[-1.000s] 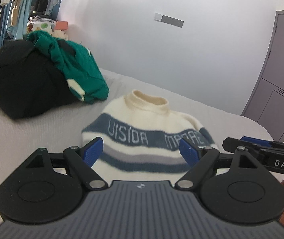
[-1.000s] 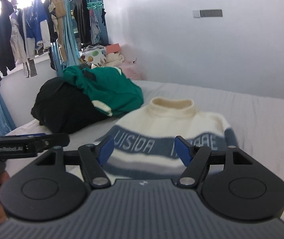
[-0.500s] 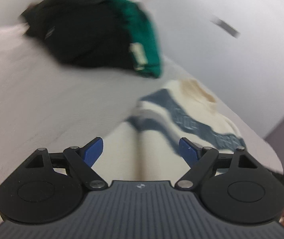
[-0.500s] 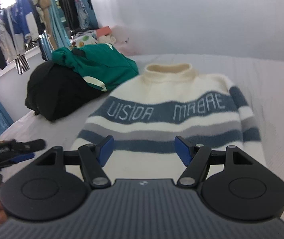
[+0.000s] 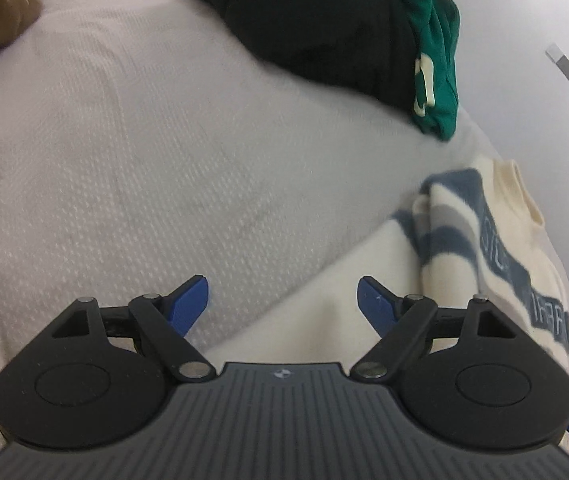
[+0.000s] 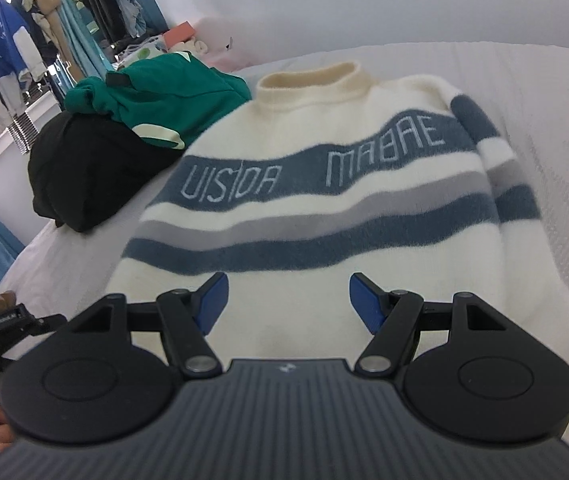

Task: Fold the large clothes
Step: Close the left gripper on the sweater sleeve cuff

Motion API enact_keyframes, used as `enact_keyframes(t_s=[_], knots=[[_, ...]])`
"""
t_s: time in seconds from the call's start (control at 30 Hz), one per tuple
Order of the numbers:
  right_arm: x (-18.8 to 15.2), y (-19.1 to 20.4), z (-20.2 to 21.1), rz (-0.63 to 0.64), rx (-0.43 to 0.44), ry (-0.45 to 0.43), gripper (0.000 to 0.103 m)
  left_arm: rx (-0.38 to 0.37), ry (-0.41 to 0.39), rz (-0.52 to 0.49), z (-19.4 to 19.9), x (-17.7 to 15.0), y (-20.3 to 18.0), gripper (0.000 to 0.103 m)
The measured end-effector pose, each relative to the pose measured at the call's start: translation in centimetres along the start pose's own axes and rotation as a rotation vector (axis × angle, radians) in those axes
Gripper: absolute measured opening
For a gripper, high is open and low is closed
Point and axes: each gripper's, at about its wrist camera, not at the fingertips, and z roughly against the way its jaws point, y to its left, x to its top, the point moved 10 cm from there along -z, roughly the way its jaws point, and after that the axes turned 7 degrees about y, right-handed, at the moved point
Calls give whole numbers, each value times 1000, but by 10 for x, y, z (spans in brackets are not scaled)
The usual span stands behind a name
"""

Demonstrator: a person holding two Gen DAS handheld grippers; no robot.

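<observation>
**Now both grippers come to the sweater's lower edge, nothing gripped yet**

Clearly the step in hand is the approach to the first fold. The cream sweater [image 6: 324, 184] with blue and grey stripes lies flat and face up on the bed [image 6: 556, 128], its collar toward 12 o'clock in the right wrist view and its hem toward 6 o'clock, under the camera. The sleeves seem already turned in along the sides, but I cannot tell this for sure.

The right gripper [image 6: 288, 300] hangs over the plain cream part near the hem. Its jaws stand apart at a middle width and nothing is between them. The left gripper [image 5: 283, 300] points at the sweater's left bottom corner; in its view the sweater [image 5: 484, 248] runs toward 2 o'clock and the bare sheet fills 10 o'clock. Its jaws are wide and hold nothing, though the cloth edge shows in the gap.

A pile of a black garment [image 6: 84, 168] and a green garment [image 6: 164, 100] sits at 10 o'clock, just beside the sweater's shoulder.

In my judgement the next move calls for both grippers to go down on the hem corners, pinch both knit layers together, and carry the hem toward the collar evenly.
</observation>
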Motion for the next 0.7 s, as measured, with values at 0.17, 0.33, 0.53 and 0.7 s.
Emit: enact_keyframes(t_s=[0.17, 0.33, 0.53, 0.7], knots=[[-5, -5, -8, -5, -10, 31, 69, 3, 19, -29, -3, -17, -4, 75], [-9, -4, -13, 0, -16, 52, 69, -13, 40, -29, -6, -23, -6, 49], [-11, -1, -13, 17, -32, 57, 69, -100, 8, -11, 4, -18, -14, 15], [-12, 0, -14, 21, -35, 59, 69, -144, -112, -35, 32, 11, -23, 14]])
